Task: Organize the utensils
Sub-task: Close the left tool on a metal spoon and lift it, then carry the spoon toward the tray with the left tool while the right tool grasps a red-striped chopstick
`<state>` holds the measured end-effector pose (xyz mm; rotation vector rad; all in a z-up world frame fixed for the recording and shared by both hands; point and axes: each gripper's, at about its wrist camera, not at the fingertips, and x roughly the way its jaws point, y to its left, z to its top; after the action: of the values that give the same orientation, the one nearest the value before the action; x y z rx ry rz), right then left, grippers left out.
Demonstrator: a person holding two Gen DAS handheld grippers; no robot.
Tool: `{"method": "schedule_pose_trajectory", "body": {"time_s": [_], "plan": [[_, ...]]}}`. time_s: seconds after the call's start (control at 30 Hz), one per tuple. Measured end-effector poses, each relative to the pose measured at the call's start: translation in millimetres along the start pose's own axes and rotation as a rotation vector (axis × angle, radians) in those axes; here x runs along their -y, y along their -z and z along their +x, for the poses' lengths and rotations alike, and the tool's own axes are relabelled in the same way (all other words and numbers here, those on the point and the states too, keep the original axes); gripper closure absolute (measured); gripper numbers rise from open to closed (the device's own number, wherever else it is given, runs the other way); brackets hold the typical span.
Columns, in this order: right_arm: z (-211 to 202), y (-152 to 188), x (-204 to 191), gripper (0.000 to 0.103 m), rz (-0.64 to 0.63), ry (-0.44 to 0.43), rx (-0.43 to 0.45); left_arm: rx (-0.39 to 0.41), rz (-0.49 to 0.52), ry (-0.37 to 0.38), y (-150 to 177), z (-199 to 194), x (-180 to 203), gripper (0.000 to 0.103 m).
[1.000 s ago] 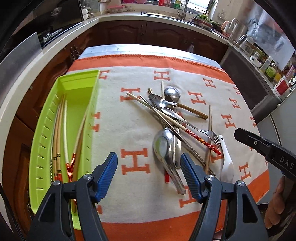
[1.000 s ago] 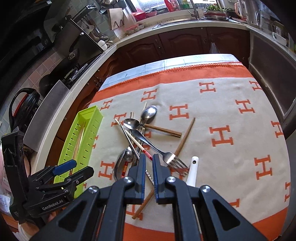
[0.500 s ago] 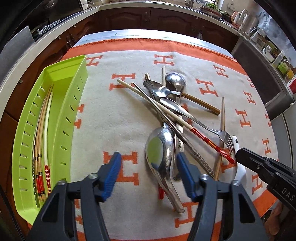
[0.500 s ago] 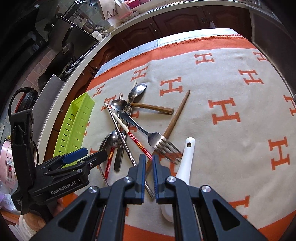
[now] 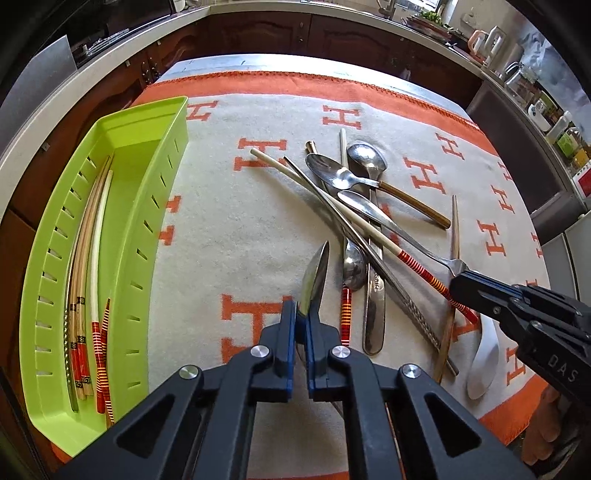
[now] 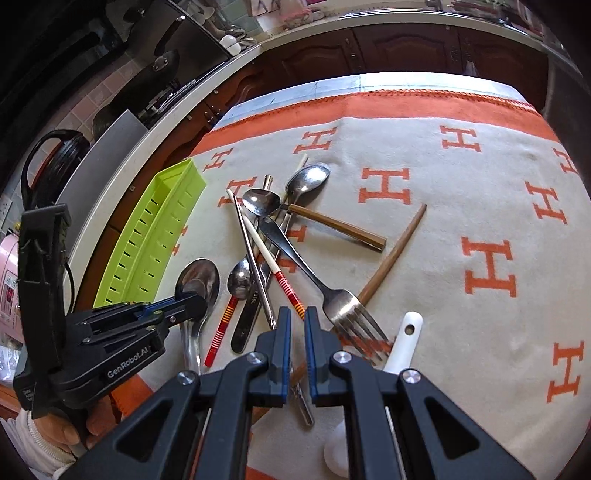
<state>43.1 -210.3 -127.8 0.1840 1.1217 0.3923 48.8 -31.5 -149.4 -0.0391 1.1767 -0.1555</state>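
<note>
My left gripper (image 5: 301,314) is shut on a large steel spoon (image 5: 314,277), turned on edge just above the cloth; the spoon's bowl (image 6: 197,278) also shows in the right wrist view by that gripper (image 6: 184,301). A pile of utensils lies to its right: spoons (image 5: 367,155), a fork (image 5: 402,236), a red-banded chopstick (image 5: 369,232), a metal chopstick (image 5: 369,254), a white ceramic spoon (image 5: 484,354). My right gripper (image 6: 297,317) is shut and empty, hovering over the pile's near end. The green tray (image 5: 155,206) at the left holds several chopsticks (image 5: 86,266).
An orange-and-cream cloth (image 5: 236,229) covers the table. A brown wooden chopstick (image 6: 393,254) lies to the right of the pile. Kitchen counters and dark cabinets (image 5: 332,33) surround the table, with a stove (image 6: 166,99) at the left.
My left gripper has closed on the large spoon and lifted it on edge. My right gripper has moved down and closer over the pile, still shut.
</note>
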Motion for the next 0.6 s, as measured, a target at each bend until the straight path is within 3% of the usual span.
{"method": "schedule_pose_trajectory", "body": {"time_s": [0.6], "plan": [[40.5, -16.7, -27.2, 0.093, -0.2, 0.07, -0.142, 0.06, -0.053, 0.067, -2.5, -32.8, -28.1, 0.1]]}}
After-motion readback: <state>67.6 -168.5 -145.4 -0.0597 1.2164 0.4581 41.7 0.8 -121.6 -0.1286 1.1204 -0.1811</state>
